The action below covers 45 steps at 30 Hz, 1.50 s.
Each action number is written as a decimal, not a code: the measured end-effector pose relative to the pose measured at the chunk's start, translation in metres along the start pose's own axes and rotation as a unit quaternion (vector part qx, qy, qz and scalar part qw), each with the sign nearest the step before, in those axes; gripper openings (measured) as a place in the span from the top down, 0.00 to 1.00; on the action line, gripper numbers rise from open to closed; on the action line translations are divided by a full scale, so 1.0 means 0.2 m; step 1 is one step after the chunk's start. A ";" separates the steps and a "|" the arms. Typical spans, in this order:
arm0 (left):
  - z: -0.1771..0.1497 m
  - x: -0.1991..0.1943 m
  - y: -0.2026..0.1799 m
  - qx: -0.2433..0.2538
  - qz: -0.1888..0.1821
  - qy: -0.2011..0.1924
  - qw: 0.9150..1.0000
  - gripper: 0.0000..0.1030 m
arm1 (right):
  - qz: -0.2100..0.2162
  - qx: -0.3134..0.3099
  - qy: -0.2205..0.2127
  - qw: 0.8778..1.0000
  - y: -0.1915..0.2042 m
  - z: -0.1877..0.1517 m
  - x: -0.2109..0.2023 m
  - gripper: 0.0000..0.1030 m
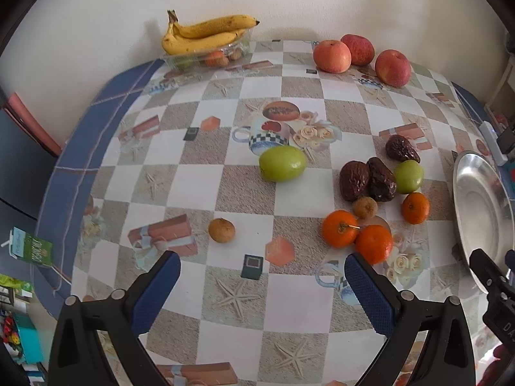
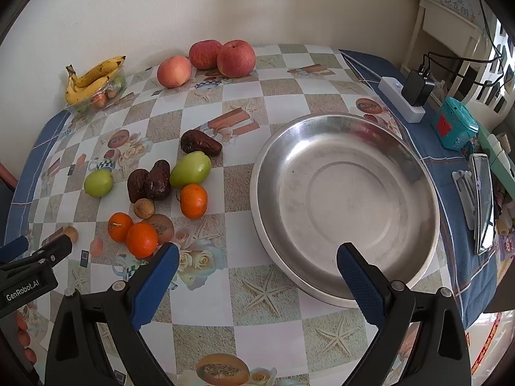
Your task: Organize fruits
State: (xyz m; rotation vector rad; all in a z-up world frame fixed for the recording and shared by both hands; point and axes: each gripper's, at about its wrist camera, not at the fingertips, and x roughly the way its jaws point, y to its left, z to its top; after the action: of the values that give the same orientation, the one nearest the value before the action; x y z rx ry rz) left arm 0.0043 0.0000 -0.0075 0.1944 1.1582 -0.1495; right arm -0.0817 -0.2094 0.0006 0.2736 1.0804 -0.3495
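Both claws hang empty above the near edge of the tabletop, the left claw spread wide near the lone longan, the right claw equally wide over the near rim of the empty steel basin. The loose fruit sits left of the basin: tangerines, dates and green jujubes packed close. Round fruit will likely roll if nudged, and a grab into that tight cluster risks knocking neighbours toward the tabletop's edge.
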 end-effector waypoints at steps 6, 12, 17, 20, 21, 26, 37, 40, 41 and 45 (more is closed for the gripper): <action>0.00 0.01 0.01 -0.007 -0.011 -0.001 1.000 0.00 | 0.000 0.000 0.002 1.000 0.00 0.00 0.01 0.04; 0.01 0.01 0.02 -0.015 -0.014 0.001 1.000 0.00 | -0.002 0.000 0.006 1.000 0.00 0.00 0.01 0.04; 0.04 0.01 0.04 -0.028 -0.021 -0.020 0.999 0.00 | 0.007 0.007 0.007 1.000 0.00 0.01 0.02 0.04; 0.08 0.00 0.06 -0.037 -0.025 -0.037 0.998 0.00 | 0.018 0.013 -0.005 1.000 0.01 0.03 0.01 0.04; 0.09 0.00 0.06 -0.037 -0.021 -0.039 0.998 0.00 | 0.021 0.016 -0.011 1.000 0.01 0.04 0.00 0.04; 0.14 -0.01 0.07 -0.041 -0.030 -0.067 0.996 0.00 | 0.038 0.014 -0.028 0.999 0.06 0.11 -0.03 0.04; 0.23 0.01 0.06 -0.039 -0.066 -0.064 0.995 0.00 | 0.049 -0.021 -0.031 0.998 0.22 0.22 -0.02 0.04; 0.24 0.05 0.07 -0.057 -0.098 -0.041 0.993 0.00 | 0.059 -0.020 -0.023 0.998 0.25 0.24 0.00 0.04; 0.25 0.05 0.07 -0.061 -0.103 -0.039 0.992 0.00 | 0.062 -0.020 -0.022 0.998 0.27 0.24 0.01 0.04; 0.28 0.06 0.10 -0.069 -0.095 -0.050 0.992 0.00 | 0.067 -0.010 -0.011 0.998 0.30 0.27 0.06 0.04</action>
State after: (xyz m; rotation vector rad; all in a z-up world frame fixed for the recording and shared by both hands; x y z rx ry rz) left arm 0.0623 0.0059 0.0043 -0.0458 1.0807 -0.2439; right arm -0.0079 -0.1776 0.0165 0.3210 1.0368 -0.2215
